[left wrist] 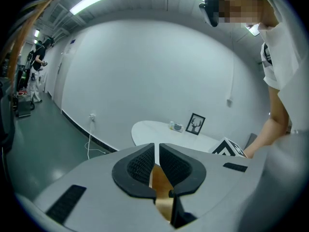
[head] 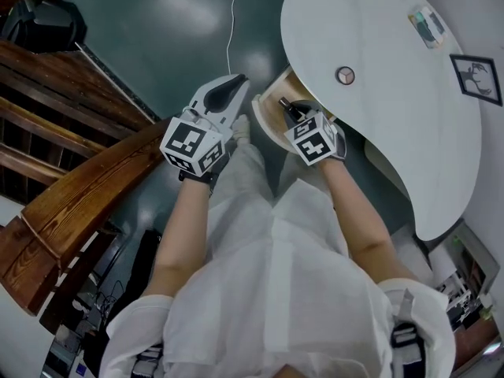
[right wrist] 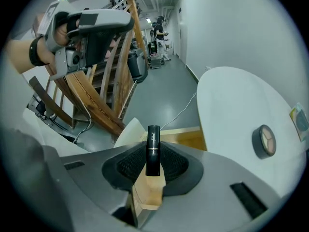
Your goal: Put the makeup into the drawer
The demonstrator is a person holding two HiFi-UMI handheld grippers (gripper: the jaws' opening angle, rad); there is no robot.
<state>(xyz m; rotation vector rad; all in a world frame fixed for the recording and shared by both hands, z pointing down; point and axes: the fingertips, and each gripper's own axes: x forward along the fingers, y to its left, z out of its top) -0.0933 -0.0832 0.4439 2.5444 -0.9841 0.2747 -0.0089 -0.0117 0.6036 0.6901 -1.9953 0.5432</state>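
A black lipstick tube (right wrist: 153, 140) stands upright between the pads of my right gripper (right wrist: 152, 159), which is shut on it. This gripper (head: 291, 115) points steeply down over the open wooden drawer (head: 269, 107) under the white table (head: 378, 93). The drawer's wood floor (right wrist: 189, 139) and white front panel (right wrist: 127, 132) show just beyond the tube. My left gripper (head: 237, 82) hovers left of the drawer over the floor, its jaws (left wrist: 157, 154) shut with nothing between them. A round grey compact (head: 345, 75) lies on the tabletop.
A framed deer picture (head: 476, 78) and a small flat case (head: 429, 27) sit at the table's far side. Wooden steps (head: 71, 187) run along the left. A white cable (head: 231, 22) trails over the dark green floor. White-clad legs fill the lower head view.
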